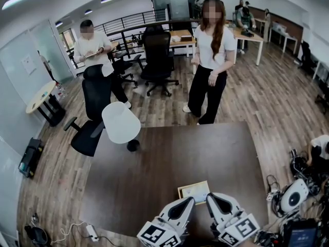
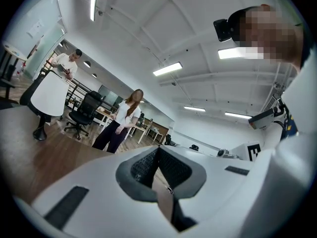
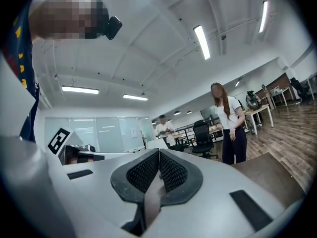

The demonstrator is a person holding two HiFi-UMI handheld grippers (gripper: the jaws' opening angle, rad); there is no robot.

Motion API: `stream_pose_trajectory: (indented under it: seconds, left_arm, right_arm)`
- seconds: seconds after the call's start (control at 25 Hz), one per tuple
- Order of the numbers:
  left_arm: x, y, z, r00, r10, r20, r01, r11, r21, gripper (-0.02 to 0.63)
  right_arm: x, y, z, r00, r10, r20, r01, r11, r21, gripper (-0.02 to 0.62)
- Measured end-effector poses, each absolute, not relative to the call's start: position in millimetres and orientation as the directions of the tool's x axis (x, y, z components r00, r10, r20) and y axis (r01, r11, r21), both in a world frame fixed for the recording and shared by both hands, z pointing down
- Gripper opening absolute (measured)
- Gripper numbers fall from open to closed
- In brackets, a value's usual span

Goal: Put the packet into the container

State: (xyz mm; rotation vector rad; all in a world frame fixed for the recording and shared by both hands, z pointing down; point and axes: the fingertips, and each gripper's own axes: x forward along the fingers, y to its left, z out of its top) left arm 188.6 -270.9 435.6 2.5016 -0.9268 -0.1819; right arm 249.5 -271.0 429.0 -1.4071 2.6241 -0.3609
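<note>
At the far left of the head view a black office chair [image 1: 95, 112] stands on the wooden floor, and next to it what looks like a white-shaded lamp [image 1: 121, 121] sits on the back left corner of the dark surface [image 1: 169, 158]. Most of that surface is bare.

At its near edge, the left gripper [image 1: 190, 200] points forward over the surface. In its own view the ribbed jaws are pressed together with nothing between them.

Just ahead of the two gripper tips, and between them, lies a flat tan-edged item with a pale face [image 1: 194, 191], flat on the surface. I take it for the packet, though it could be a shallow tray. No separate container shows in any view.

The right gripper [image 1: 210, 196] sits just right of it, jaws likewise closed and empty. Beyond the surface's right edge lies a tangle of cables and gear [image 1: 293, 194].

My reading is that the pick-up has not begun. The next move calls for opening one pair of jaws, dropping to the packet's edge, and finding the container first.
</note>
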Motion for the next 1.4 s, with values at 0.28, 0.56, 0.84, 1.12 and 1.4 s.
stream_pose_trajectory:
  seconds: [0.28,0.56,0.84,1.12,1.4]
  left_arm:
    - [193.5,-267.4,437.2,0.769,-0.639,0.036,-0.577,-0.668,0.471,0.000]
    - [191.1,-269.5,434.3,0.765,-0.643,0.034,-0.587,-0.676,0.445,0.000]
    - [194.3,-273.6,433.8,0.770,-0.637,0.039,-0.582,-0.677,0.451,0.000]
    - [193.4,-277.3,434.3,0.770,-0.637,0.038,-0.582,-0.678,0.450,0.000]
    - [191.6,-276.4,433.4,0.769,-0.638,0.040,-0.583,-0.675,0.451,0.000]
  right_arm:
    - [249.4,-267.5,429.4,-0.552,-0.834,-0.011,-0.805,0.536,-0.253,0.011]
    - [246.7,-270.0,425.8,-0.551,-0.834,-0.004,-0.813,0.538,-0.222,0.011]
    - [248.3,-273.3,425.7,-0.558,-0.830,0.014,-0.811,0.542,-0.219,0.011]
    - [247.2,-276.4,426.4,-0.563,-0.827,0.013,-0.809,0.548,-0.212,0.011]
    - [245.4,-274.8,422.9,-0.568,-0.823,0.015,-0.806,0.553,-0.212,0.011]
